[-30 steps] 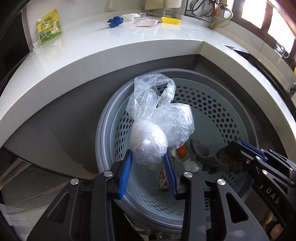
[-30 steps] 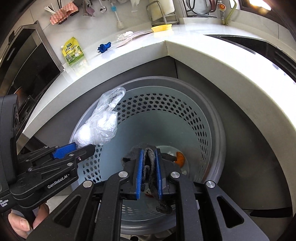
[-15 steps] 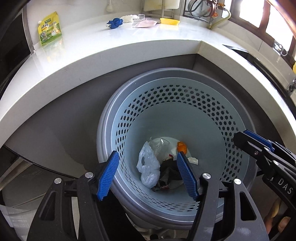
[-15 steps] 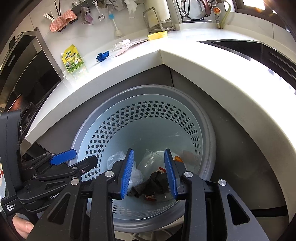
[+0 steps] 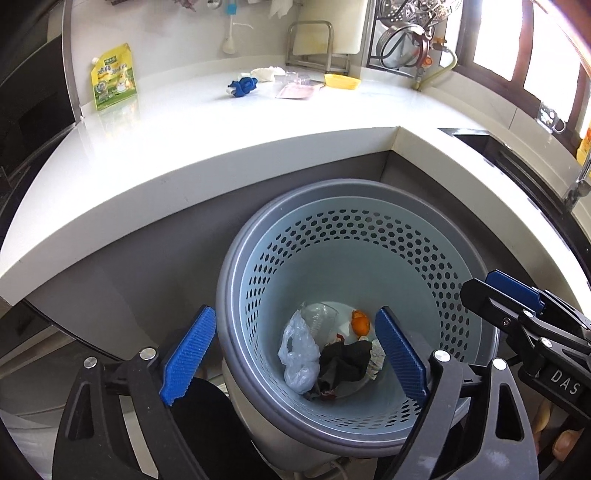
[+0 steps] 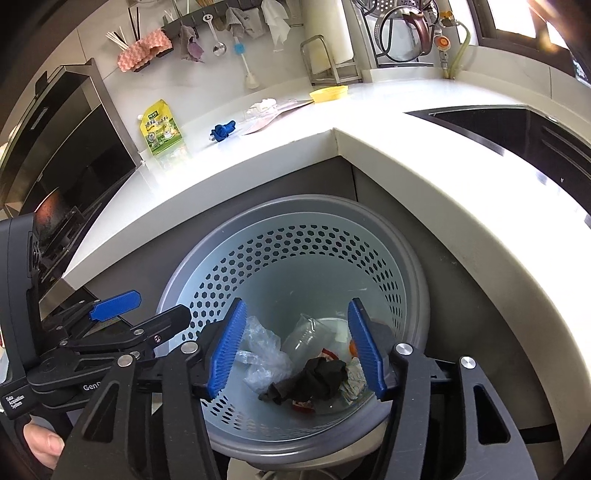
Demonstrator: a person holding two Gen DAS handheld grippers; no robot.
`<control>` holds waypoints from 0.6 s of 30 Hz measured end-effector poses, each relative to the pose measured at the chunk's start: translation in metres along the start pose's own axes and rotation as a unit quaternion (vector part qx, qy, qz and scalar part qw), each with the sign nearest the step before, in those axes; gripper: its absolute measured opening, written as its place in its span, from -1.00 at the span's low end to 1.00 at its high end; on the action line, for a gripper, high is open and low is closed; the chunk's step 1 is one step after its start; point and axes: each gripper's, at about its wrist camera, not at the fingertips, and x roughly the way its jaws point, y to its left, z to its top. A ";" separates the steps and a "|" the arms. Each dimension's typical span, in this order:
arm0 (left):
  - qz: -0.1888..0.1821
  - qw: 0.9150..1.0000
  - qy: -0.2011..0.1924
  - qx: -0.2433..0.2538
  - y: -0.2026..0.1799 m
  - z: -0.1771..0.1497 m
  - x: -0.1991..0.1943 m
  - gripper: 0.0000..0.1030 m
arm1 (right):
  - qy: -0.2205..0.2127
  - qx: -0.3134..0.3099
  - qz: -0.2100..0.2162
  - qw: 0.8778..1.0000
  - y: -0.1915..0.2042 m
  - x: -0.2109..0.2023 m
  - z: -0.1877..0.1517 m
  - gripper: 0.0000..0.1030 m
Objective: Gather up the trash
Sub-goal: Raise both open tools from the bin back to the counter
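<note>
Nearest to you: your left gripper (image 5: 295, 354) hung above the near-left rim of the bin, fingers spread wide with nothing between them. Your right gripper (image 6: 297, 349) hung above the near rim as well, its fingers also parted and empty.

The bin (image 5: 369, 236) itself, taken as landmark: a grey tub with a pale perforated liner, standing on the floor in the inside corner of the counter.

Inside the bin, on its floor: a crumpled clear plastic bag (image 5: 297, 356) toward the left; a dark cloth wad (image 5: 345, 363) just right of the bag and touching it; a scrap of patterned paper (image 5: 375, 363) at the cloth's right edge; an orange piece (image 5: 360, 323) behind the cloth; a clear cup-like item (image 6: 304, 338) behind the bag.

Behind the bin: a white L-shaped counter (image 5: 192, 133) wrapping round its far side. On the counter, beyond the bin to the left, a yellow-green pouch (image 5: 112, 75) leaned on the wall. Straight beyond the bin lay a blue object (image 5: 242, 85), a pink flat packet (image 5: 297, 90), a white crumpled item (image 5: 266, 73) and a yellow dish (image 5: 341, 81). A dark sink (image 6: 517, 125) was set in the counter to the bin's right.

Farthest from the bin: a tiled wall with a rail of hanging cloths and utensils (image 6: 207, 26), a metal rack (image 6: 328, 62), a kettle (image 6: 404, 33) and a window at the far right.
</note>
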 end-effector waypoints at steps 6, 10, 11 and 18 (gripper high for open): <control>0.005 0.999 -0.027 -0.016 0.012 0.017 -0.014 0.82 | -0.042 -0.023 0.004 0.999 0.007 -0.019 0.027 0.27; 0.011 0.998 -0.052 -0.028 0.022 0.034 -0.023 0.82 | -0.076 -0.027 0.016 0.997 0.009 -0.030 0.048 0.38; 0.013 0.998 -0.058 -0.030 0.024 0.040 -0.025 0.82 | -0.082 -0.032 0.015 0.996 0.011 -0.031 0.055 0.39; 0.013 0.994 -0.100 -0.051 0.046 0.091 -0.034 0.88 | -0.105 -0.072 0.018 0.992 0.019 -0.019 0.118 0.53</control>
